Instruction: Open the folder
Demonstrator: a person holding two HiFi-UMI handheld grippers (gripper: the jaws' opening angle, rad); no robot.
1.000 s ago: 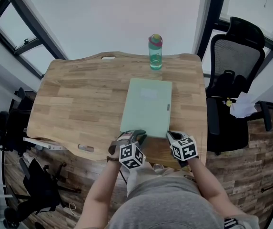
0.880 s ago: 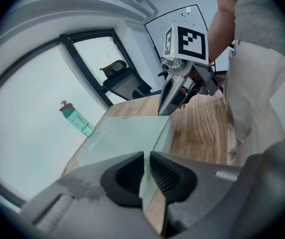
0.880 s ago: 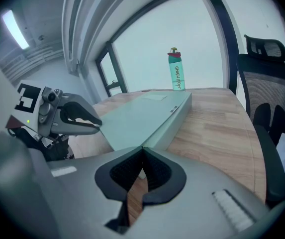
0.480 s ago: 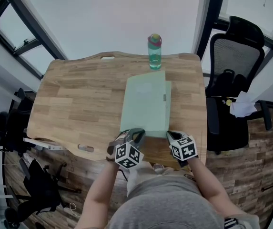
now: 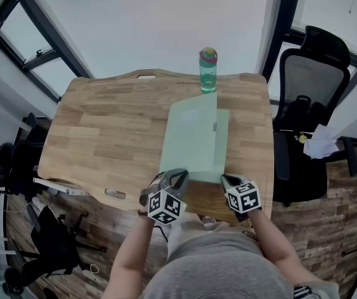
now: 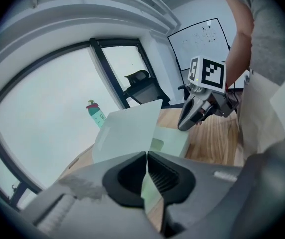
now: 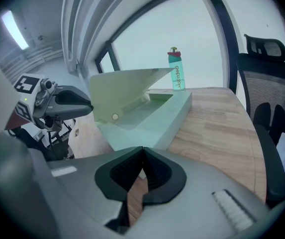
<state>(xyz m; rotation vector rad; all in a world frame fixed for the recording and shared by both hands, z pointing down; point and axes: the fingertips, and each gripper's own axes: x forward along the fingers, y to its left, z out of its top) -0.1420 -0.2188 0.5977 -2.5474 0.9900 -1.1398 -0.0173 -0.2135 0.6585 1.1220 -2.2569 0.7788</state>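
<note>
Folder (image 5: 194,143), pale green, lies on our wooden table (image 5: 103,129) toward the near edge, with its cover (image 6: 125,133) tilted up off the flat base and open toward the right. On the left, our left gripper (image 5: 178,177) is clamped on the cover's near edge, the thin sheet pinched between its jaws. Beyond the folder stands a teal water bottle (image 5: 208,70). Our right gripper (image 5: 227,179) has its jaws closed together, tips just beside the folder's near right corner. Farther right stands a black chair (image 5: 315,104).
</note>
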